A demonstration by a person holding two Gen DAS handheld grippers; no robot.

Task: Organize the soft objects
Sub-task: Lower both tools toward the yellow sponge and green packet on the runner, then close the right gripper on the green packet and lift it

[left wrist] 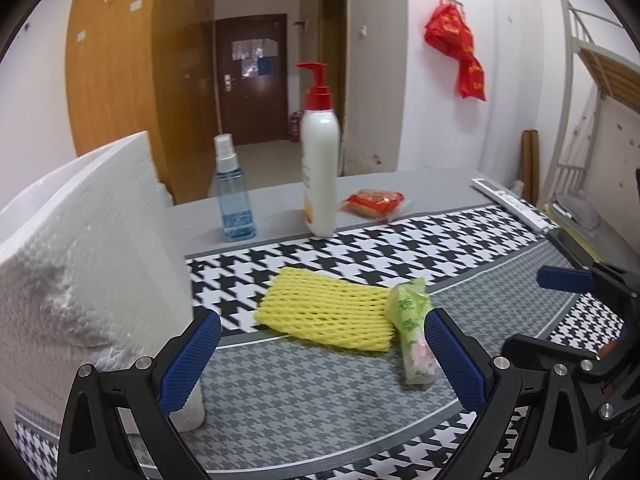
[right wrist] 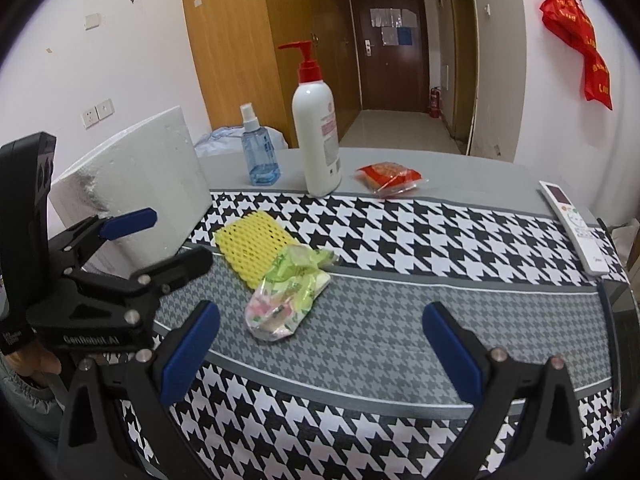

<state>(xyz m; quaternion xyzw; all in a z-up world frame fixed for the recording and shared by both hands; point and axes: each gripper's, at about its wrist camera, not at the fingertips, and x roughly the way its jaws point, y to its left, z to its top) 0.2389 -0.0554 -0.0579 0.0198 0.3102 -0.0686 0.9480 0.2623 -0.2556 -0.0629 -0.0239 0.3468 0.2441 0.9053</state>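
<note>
A yellow foam net [left wrist: 328, 312] lies flat on the houndstooth cloth, also seen in the right wrist view [right wrist: 250, 246]. A green and pink plastic packet [left wrist: 412, 336] lies against its right end and shows in the right wrist view [right wrist: 288, 296] too. A big white foam block [left wrist: 80, 264] stands at the left [right wrist: 136, 196]. My left gripper [left wrist: 320, 364] is open and empty, just in front of the net and packet. My right gripper [right wrist: 316, 356] is open and empty, in front and to the right of the packet. Each gripper shows in the other's view.
A blue spray bottle [left wrist: 234, 196], a white pump bottle with a red top [left wrist: 320, 168] and a red wrapped snack [left wrist: 376, 204] stand along the far grey strip of table. A white remote [right wrist: 572, 224] lies at the right edge.
</note>
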